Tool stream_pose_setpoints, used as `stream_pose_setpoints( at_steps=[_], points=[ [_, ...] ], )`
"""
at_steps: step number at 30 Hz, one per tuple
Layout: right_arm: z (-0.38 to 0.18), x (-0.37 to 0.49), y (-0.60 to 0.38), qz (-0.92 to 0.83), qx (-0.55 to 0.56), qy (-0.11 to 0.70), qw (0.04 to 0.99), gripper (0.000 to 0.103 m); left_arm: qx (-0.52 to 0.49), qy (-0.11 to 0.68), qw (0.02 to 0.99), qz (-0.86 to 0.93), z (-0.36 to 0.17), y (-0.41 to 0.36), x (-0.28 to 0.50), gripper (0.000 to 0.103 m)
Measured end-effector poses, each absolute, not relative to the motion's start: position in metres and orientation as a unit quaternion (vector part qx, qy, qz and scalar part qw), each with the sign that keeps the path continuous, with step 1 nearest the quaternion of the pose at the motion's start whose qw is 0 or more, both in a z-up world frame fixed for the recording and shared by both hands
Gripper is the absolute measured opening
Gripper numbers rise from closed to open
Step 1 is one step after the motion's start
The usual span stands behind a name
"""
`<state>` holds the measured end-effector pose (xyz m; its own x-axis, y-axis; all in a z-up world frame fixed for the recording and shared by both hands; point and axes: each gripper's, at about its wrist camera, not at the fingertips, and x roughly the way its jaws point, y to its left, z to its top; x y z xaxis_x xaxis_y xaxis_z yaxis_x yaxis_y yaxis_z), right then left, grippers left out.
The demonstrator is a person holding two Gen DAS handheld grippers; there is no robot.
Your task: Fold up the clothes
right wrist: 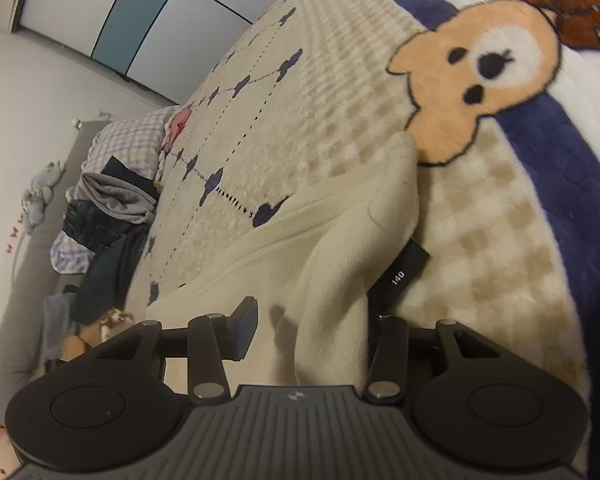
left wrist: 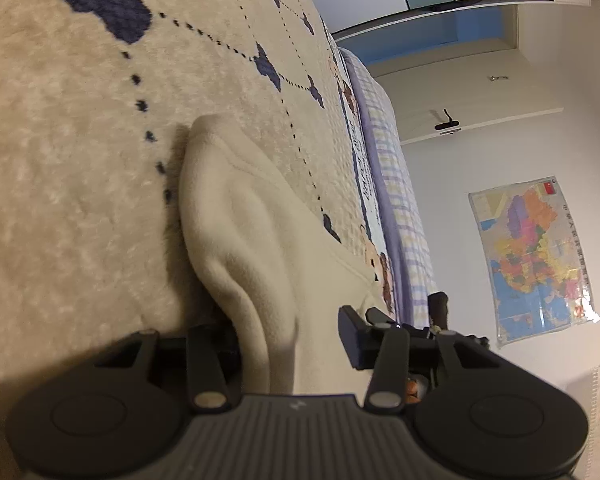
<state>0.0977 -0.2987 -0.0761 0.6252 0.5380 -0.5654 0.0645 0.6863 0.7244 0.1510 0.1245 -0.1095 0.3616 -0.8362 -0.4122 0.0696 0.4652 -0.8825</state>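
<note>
Cream fleece garment (right wrist: 332, 248), rumpled, black size tag (right wrist: 400, 276)

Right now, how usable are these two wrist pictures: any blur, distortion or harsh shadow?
Left wrist: strong fisheye bending, tilted horizon, warm dim light; the cream garment is soft near the lens, and the wall map is fairly sharp. Right wrist: same curving; the blanket is slightly blurred, though the black label is readable; no glare.

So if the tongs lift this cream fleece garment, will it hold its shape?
Probably not. The cream fleece garment already drapes in soft folds on the blanket, so it should sag. Its nap looks grippy, unlikely to slip. It seems light for its bulk.
</note>
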Motion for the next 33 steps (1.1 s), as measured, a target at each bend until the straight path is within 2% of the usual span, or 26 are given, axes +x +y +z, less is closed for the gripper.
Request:
stream_pose_setpoints(
  at_steps=[2,3,4,5,16,33],
  points=[
    [-0.075,0.097,-0.295,0.138,0.357,0.404,0.831,0.046,-0.406,0.469,0.723,-0.305,-0.110,0.123,0.152,0.035],
    [-0.075,0.097,-0.292,0.131,0.349,0.403,0.836,0.042,-0.405,0.469,0.726,-0.299,-0.110,0.122,0.152,0.026],
    [-0.074,0.097,-0.290,0.122,0.340,0.401,0.842,0.029,-0.406,0.468,0.729,-0.291,-0.111,0.122,0.151,0.017],
    [-0.074,0.097,-0.288,0.111,0.330,0.401,0.847,0.020,-0.409,0.466,0.732,-0.282,-0.111,0.122,0.151,0.016],
    [-0.039,0.061,-0.274,0.068,0.268,0.315,0.908,0.016,-0.372,0.415,0.798,-0.229,-0.085,0.112,0.131,0.014],
    [0.036,-0.001,-0.270,0.017,0.172,0.179,0.968,0.016,-0.288,0.306,0.874,-0.242,-0.006,0.068,0.098,0.014]
  ],
)
